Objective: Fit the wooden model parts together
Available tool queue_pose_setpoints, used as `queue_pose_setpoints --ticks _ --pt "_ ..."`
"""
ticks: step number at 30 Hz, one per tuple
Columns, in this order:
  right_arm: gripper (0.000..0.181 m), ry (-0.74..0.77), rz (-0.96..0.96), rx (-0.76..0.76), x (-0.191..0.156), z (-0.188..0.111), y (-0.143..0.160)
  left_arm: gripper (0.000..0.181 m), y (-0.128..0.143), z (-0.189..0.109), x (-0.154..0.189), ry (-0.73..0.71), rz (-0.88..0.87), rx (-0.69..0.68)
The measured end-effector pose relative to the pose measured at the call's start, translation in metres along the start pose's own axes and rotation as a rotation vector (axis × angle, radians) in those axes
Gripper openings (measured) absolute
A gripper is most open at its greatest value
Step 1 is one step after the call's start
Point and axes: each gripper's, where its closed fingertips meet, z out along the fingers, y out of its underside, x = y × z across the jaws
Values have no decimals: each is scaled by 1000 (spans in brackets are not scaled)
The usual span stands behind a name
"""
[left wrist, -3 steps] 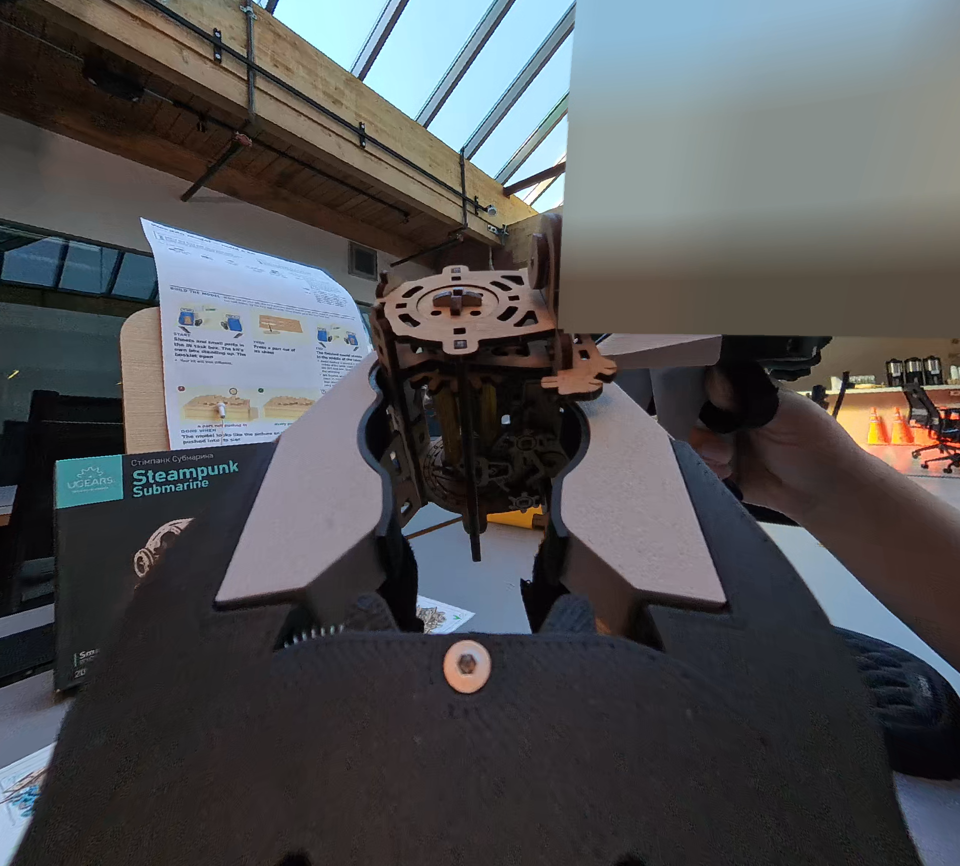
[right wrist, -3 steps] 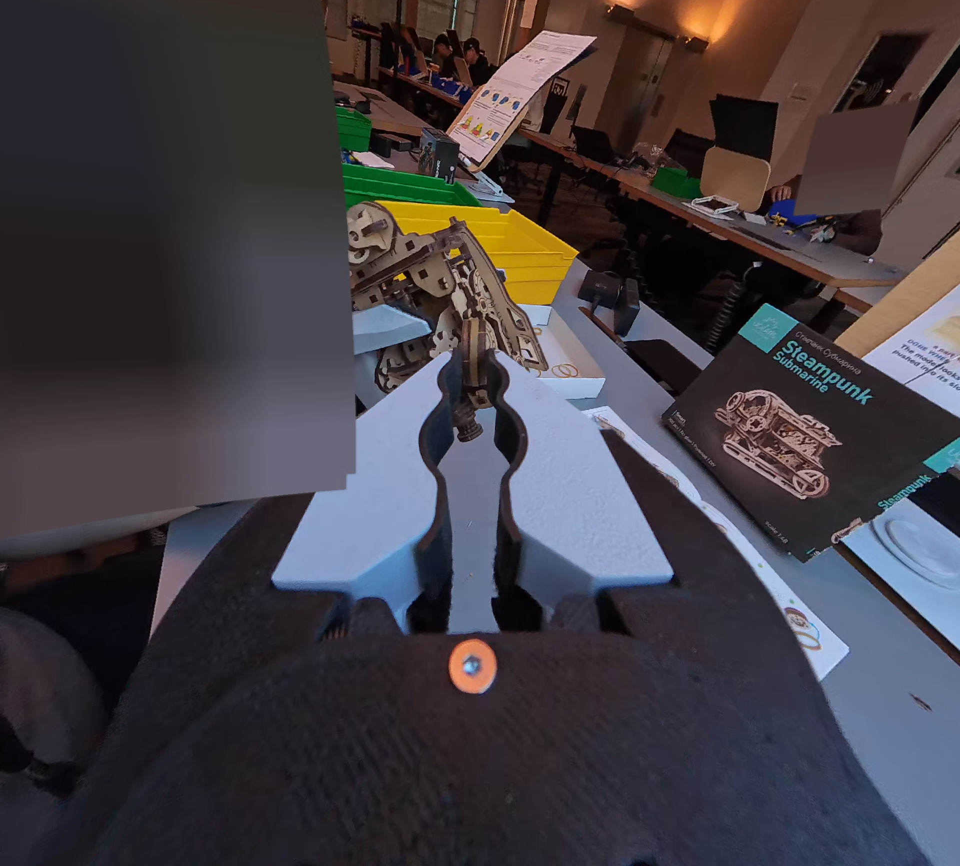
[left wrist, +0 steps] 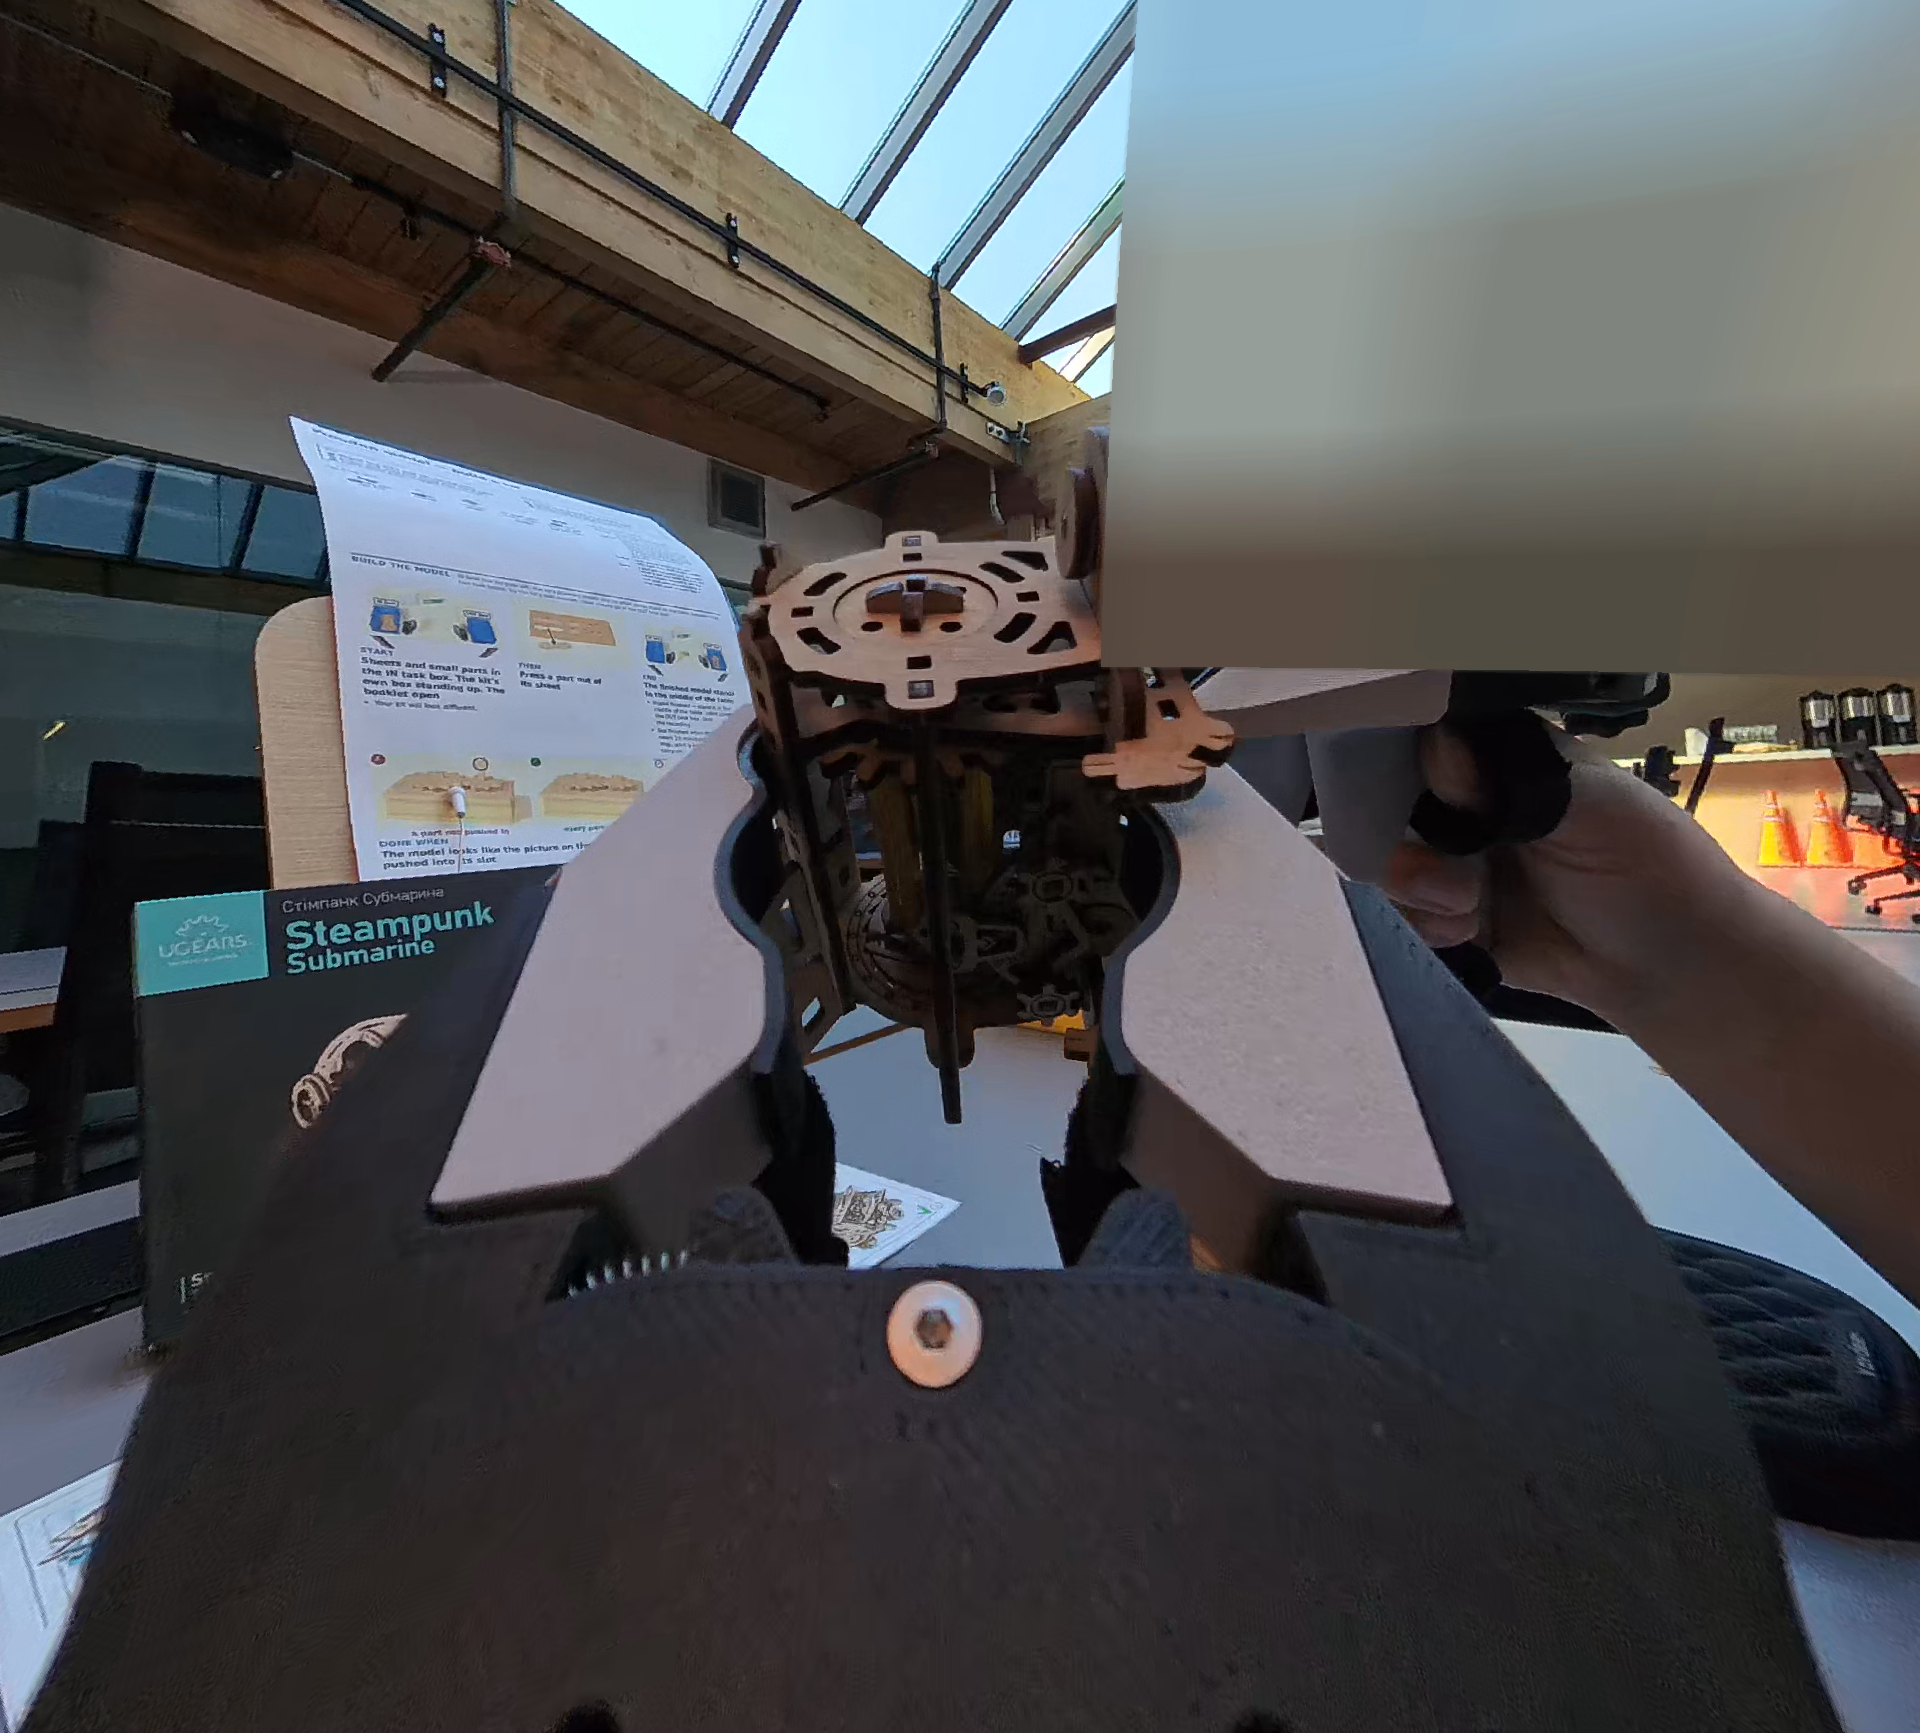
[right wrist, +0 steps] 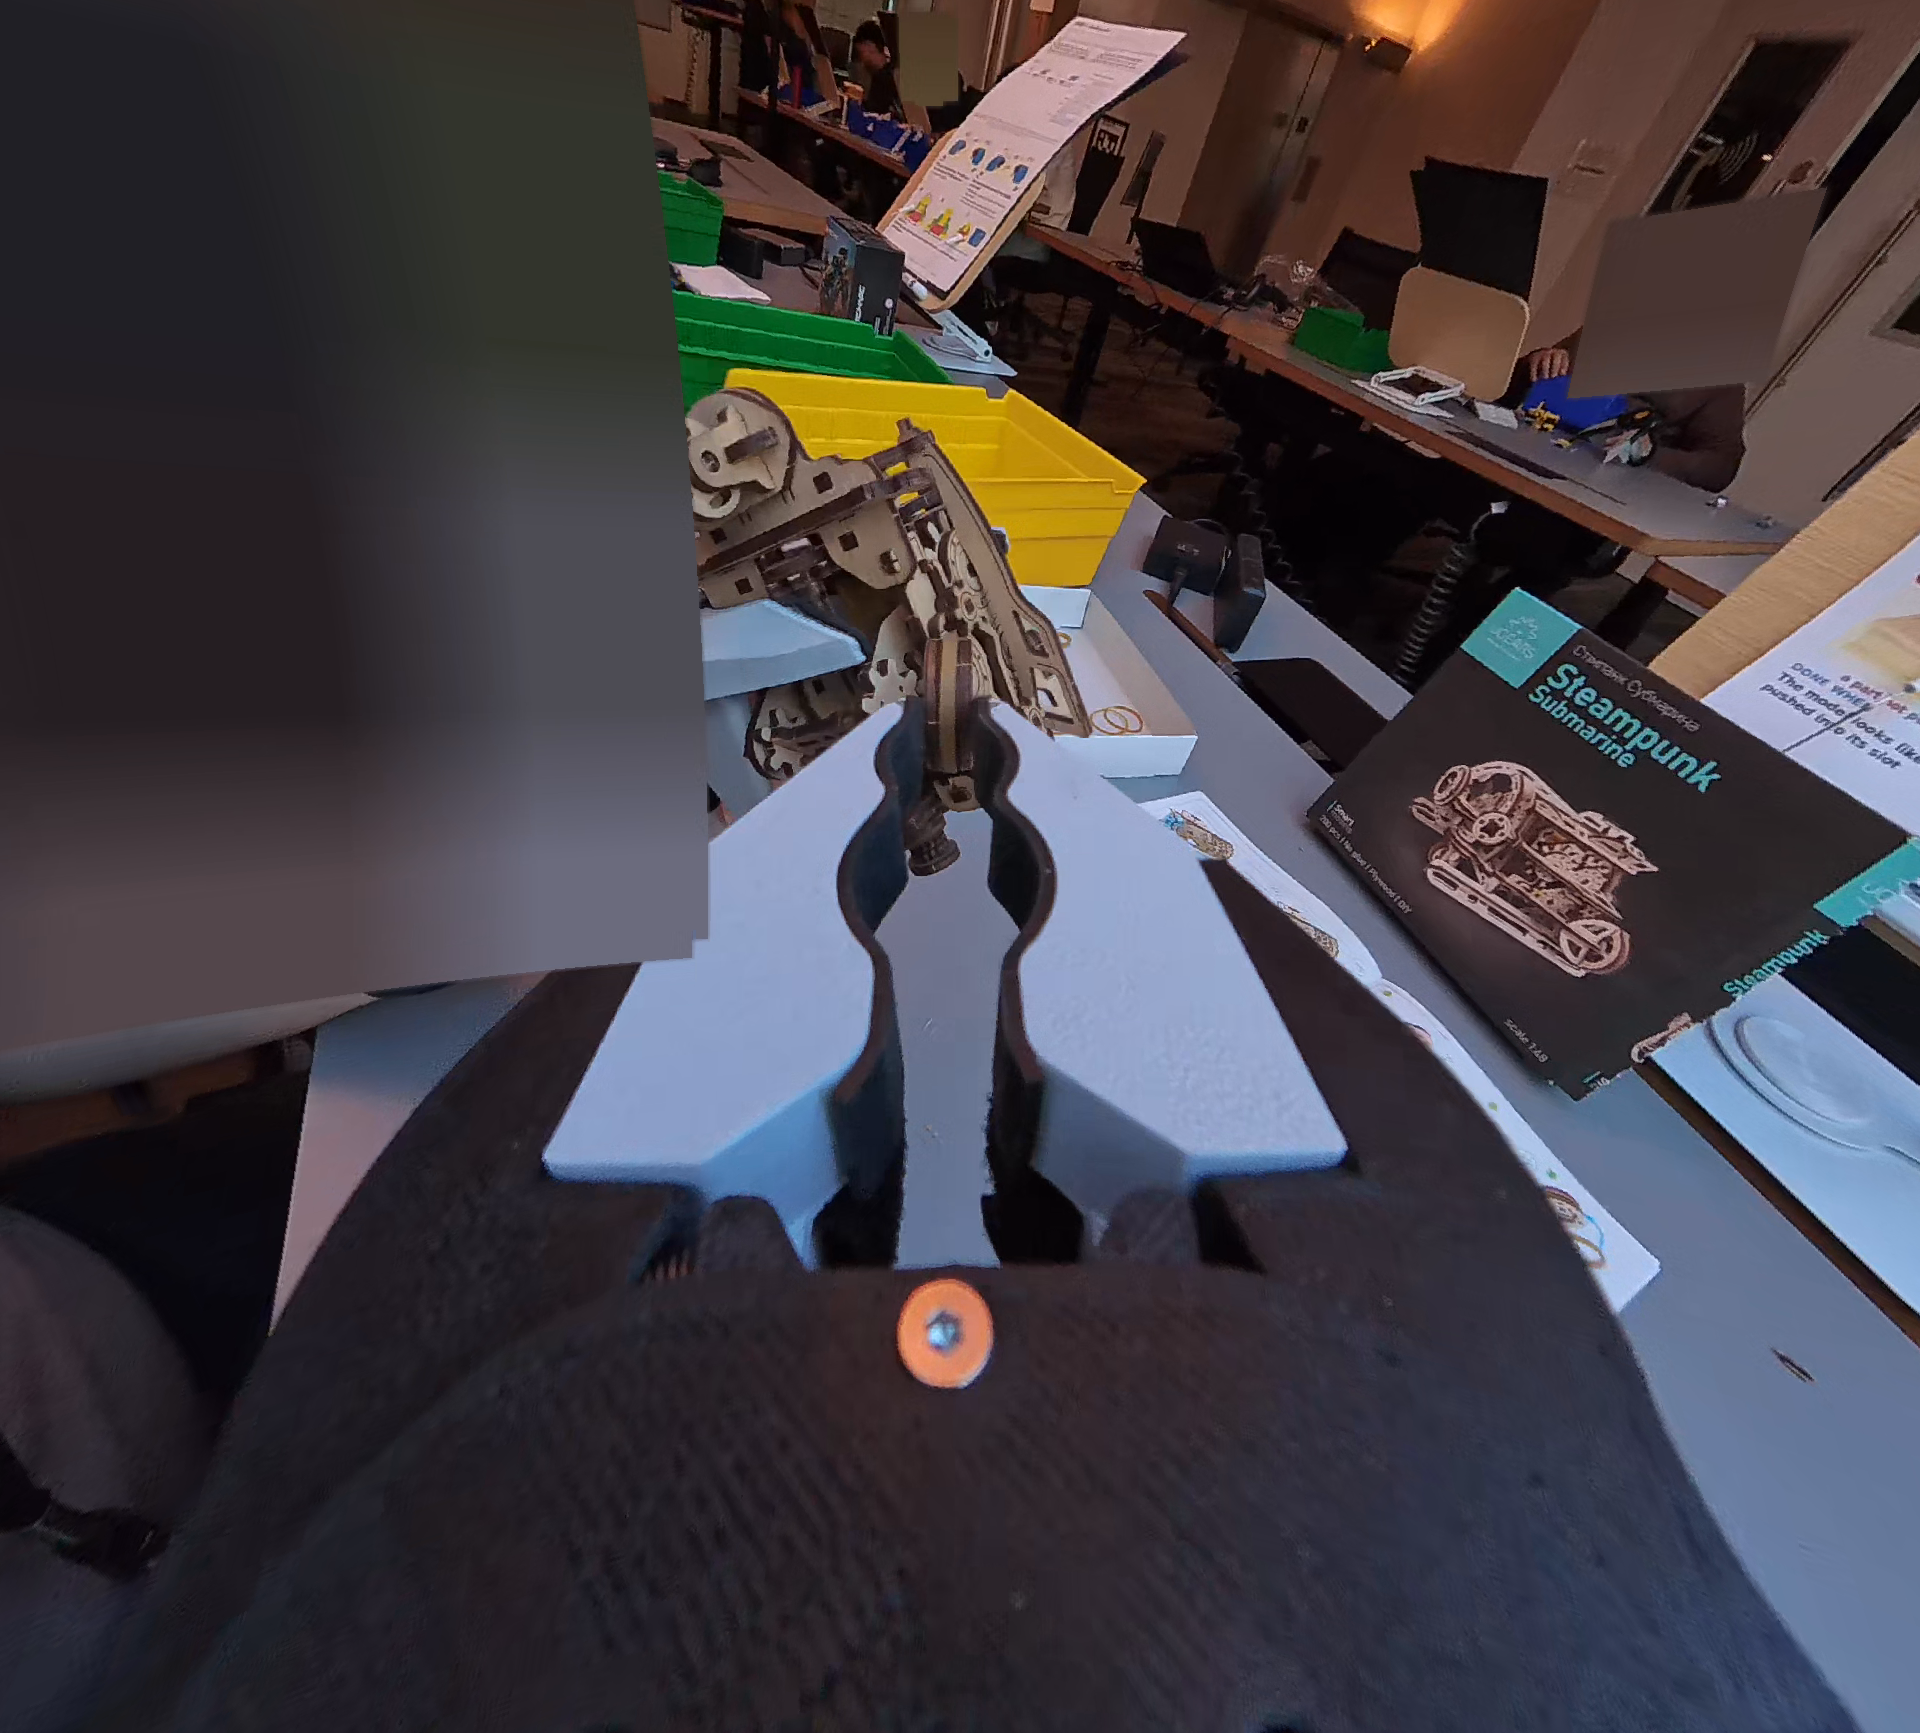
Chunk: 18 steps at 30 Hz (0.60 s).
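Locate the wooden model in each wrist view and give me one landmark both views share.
Left wrist view: the wooden model sits at centre, clamped between the left gripper fingers, round slotted plate on top.
Right wrist view: the wooden model is left of centre, above the right gripper, which pinches a small wooden part against it.
Shared landmark: the dark kit box, lower left in the left view, right in the right view.

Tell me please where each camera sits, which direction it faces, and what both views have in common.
Left wrist view: on the left tongs, tilted up toward the skylight; they clamp the wooden model; a hand shows at right.
Right wrist view: on the right tongs, facing along the table; they pinch a small wooden part against the model.
Shared: the model and the dark kit box.
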Motion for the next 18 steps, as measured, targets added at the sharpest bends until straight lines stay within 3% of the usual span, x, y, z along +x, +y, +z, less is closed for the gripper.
queue_pose_setpoints --ticks 10,18 --pt "7 176 -307 -64 0 5 3 64 7 -2 -7 -34 -68 -36" --pt "7 208 -407 42 -3 3 4 64 10 -2 -8 -18 -157 -46"
